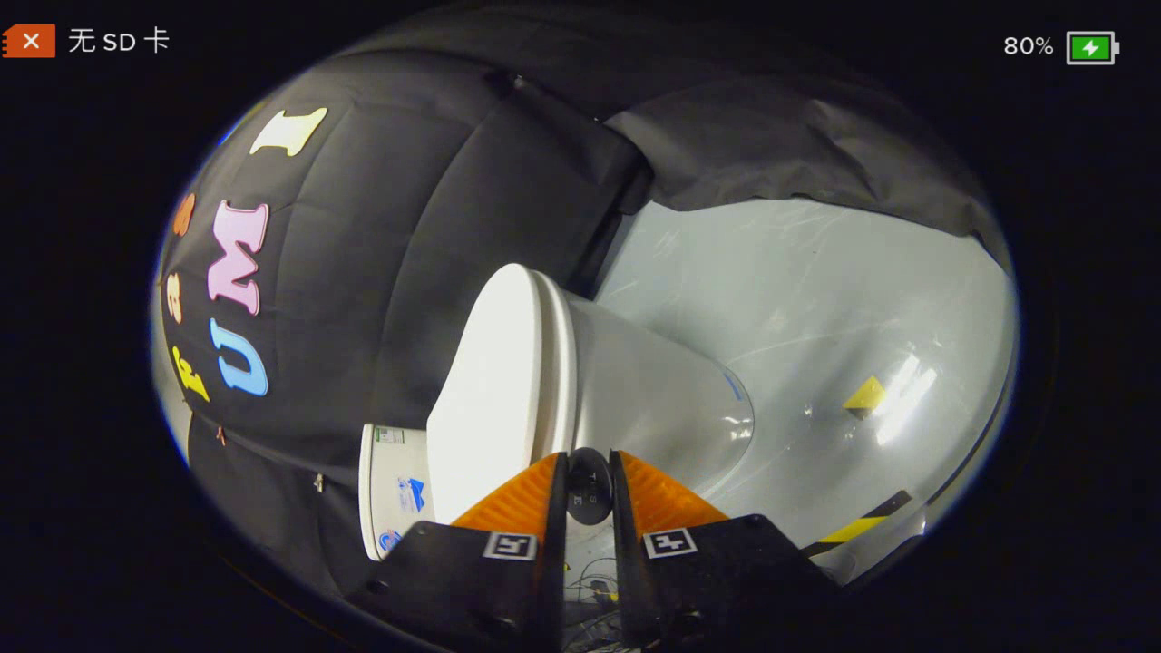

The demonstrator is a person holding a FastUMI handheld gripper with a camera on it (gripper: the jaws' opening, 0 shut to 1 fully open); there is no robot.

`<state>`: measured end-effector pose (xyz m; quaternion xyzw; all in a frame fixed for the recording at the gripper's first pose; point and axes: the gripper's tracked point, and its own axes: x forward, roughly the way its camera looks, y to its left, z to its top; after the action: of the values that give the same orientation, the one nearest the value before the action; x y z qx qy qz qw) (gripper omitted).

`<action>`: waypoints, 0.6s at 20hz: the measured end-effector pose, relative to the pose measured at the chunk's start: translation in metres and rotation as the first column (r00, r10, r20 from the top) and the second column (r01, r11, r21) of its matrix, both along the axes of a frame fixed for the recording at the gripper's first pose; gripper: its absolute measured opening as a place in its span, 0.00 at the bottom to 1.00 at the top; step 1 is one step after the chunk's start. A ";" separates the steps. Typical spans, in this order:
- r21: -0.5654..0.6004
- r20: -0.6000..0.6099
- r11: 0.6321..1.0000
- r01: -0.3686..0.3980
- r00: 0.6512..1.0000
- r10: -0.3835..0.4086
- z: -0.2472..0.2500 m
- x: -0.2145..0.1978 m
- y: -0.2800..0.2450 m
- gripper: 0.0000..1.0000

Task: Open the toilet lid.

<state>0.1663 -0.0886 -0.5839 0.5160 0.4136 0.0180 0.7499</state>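
Observation:
The white toilet appears turned on its side, with the grey floor to the right of it. Its lid lies down flat on the seat and bowl. The tank stands to the left of the fingers. My gripper sits at the lid's edge, close to the tank end. The fingers stand a narrow gap apart, and a small dark round handle at the lid's rim fills that gap, touching both of them.
The black cloth wall stands behind the toilet. On the glossy grey floor lie a small yellow marker and a yellow-and-black tape strip. Loose cables show under the fingers.

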 end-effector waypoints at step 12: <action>-0.268 0.074 0.962 -0.049 0.995 0.071 0.089 0.007 0.005 0.06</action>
<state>0.1733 -0.0836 -0.4953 0.3967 0.3963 0.0064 0.8280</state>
